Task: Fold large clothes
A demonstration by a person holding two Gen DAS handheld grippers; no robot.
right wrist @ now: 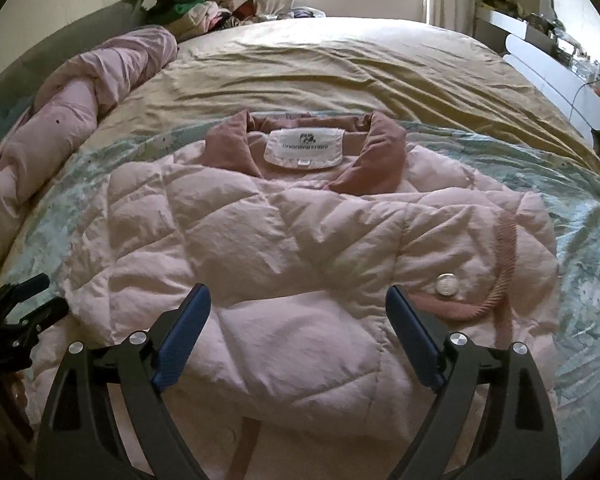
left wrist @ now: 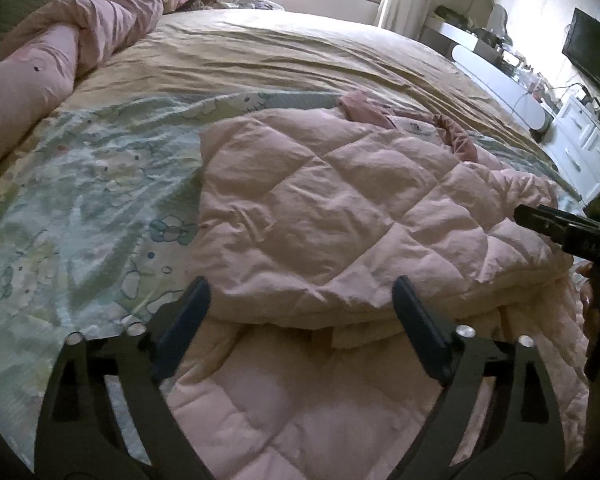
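A pale pink quilted padded jacket (right wrist: 300, 248) lies on a bed with a tan sheet (right wrist: 340, 68) and a pastel printed cover, collar away from the viewer, its body already doubled over itself. At the left, the left hand-held gripper (left wrist: 300, 308) hangs above the jacket's near folded edge, jaws spread wide, holding nothing. At the right, the right hand-held gripper (right wrist: 298, 316) hovers over the jacket's middle, equally wide and empty. A fold appears just laid down and let go. The next move likely calls for gripping a thick edge for another fold.
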